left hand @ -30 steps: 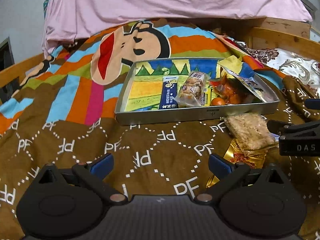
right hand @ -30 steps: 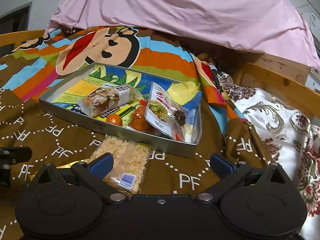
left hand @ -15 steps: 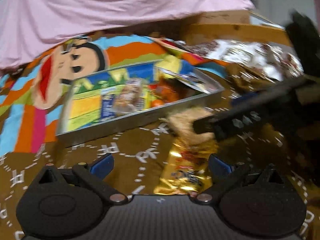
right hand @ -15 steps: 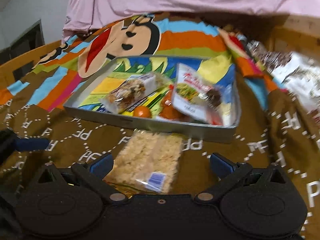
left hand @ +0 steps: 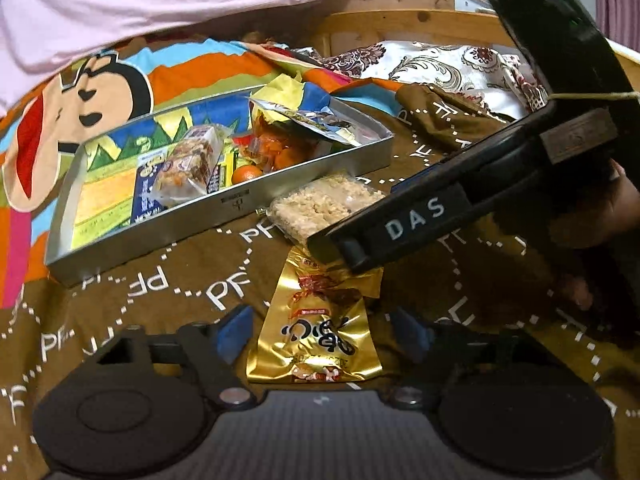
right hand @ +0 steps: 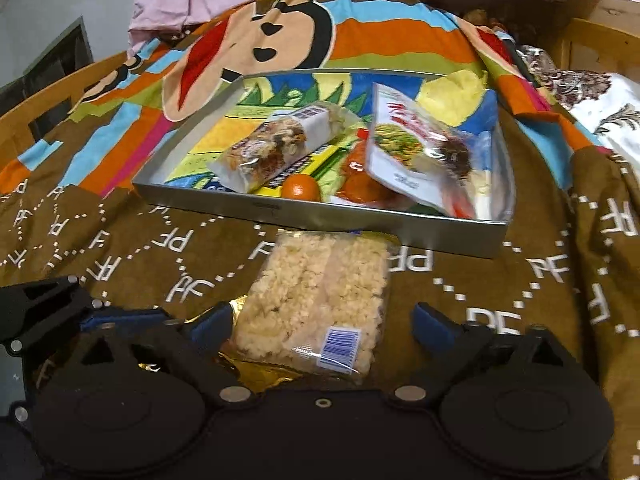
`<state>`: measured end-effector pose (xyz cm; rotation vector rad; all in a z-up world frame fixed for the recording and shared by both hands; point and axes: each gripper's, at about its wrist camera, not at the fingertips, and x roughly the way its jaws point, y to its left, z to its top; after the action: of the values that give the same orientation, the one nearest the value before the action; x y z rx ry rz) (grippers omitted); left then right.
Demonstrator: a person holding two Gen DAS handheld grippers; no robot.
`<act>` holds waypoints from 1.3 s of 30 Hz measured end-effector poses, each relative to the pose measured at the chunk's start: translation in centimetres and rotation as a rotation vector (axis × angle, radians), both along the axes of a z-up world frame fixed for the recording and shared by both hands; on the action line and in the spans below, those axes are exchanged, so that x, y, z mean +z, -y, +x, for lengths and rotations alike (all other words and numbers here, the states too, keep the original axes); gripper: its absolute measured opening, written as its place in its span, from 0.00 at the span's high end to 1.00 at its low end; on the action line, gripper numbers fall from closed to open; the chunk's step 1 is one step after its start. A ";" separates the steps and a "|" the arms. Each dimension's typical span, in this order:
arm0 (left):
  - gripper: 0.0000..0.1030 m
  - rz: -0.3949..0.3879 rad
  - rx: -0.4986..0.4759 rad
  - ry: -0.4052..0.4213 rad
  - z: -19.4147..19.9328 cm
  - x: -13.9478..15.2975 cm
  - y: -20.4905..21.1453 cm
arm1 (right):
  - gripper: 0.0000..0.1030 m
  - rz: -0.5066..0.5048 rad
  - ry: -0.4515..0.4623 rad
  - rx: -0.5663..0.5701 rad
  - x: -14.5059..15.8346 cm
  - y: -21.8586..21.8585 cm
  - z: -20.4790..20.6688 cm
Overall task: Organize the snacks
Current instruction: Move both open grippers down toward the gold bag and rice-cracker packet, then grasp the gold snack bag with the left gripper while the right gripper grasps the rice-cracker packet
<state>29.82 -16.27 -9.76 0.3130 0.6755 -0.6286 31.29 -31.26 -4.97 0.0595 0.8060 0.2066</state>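
The snacks are on a bed: most sit in the metal tray, and 2 lie on the brown blanket just in front of it. These 2 are the rice cracker pack and the gold pack, and the cracker pack lies partly on top of the gold one. The left gripper points down at the gold pack, which lies between its blue fingertips. Its jaws are closing, but the pads do not press the pack yet. The right gripper points down at the rice cracker pack, which lies between its 2 blue tips as well. Its jaws are closing too, and they are not squeezing the pack yet. I think the step now is to grab these 2 packs and put them in the tray. To do it well, each gripper should pinch its pack gently near the middle, because crackers break easily and shiny wrap is slippery. The top pack should go up first, so it does not drag the gold one. The 2 grippers are very close, so they should not bump. Now the count: 1 tray, 2 packs outside it, and 2 grippers. In the tray I see 1 nut bar pack, 1 white pouch, 1 blue pack, 1 orange bag and 1 small orange. There may be more hidden under them.
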 end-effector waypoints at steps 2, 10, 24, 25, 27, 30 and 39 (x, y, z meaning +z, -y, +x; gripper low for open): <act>0.33 -0.013 0.014 -0.018 0.0 0.1 -0.1 | 0.21 0.003 -0.017 -0.004 0.2 0.4 -0.1; 0.42 -0.039 0.144 -0.075 -0.5 0.8 -0.2 | 0.29 -0.052 -0.045 -0.007 1.0 2.0 -1.8; 0.24 0.005 0.238 -0.072 -0.3 0.3 1.2 | 0.04 -0.130 -0.058 0.038 0.5 2.1 -2.8; 0.26 0.004 0.243 -0.072 -0.2 0.3 1.2 | 0.04 -0.148 -0.060 0.045 0.3 1.9 -2.7; 0.31 0.007 0.250 -0.070 -0.3 0.3 1.2 | 0.03 -0.166 -0.058 0.048 0.0 1.8 -2.5; 0.43 0.004 0.237 -0.060 -0.8 0.5 1.3 | 0.03 -0.191 -0.040 0.053 -0.4 1.4 -2.2; 0.44 -0.083 0.316 -0.109 -1.1 1.2 -0.2 | 0.20 -0.168 0.016 0.030 -0.4 1.3 -3.0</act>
<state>28.74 -16.03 -8.57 0.0913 0.7819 -0.3723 28.31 -32.56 -5.41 -0.1126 0.8062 0.1664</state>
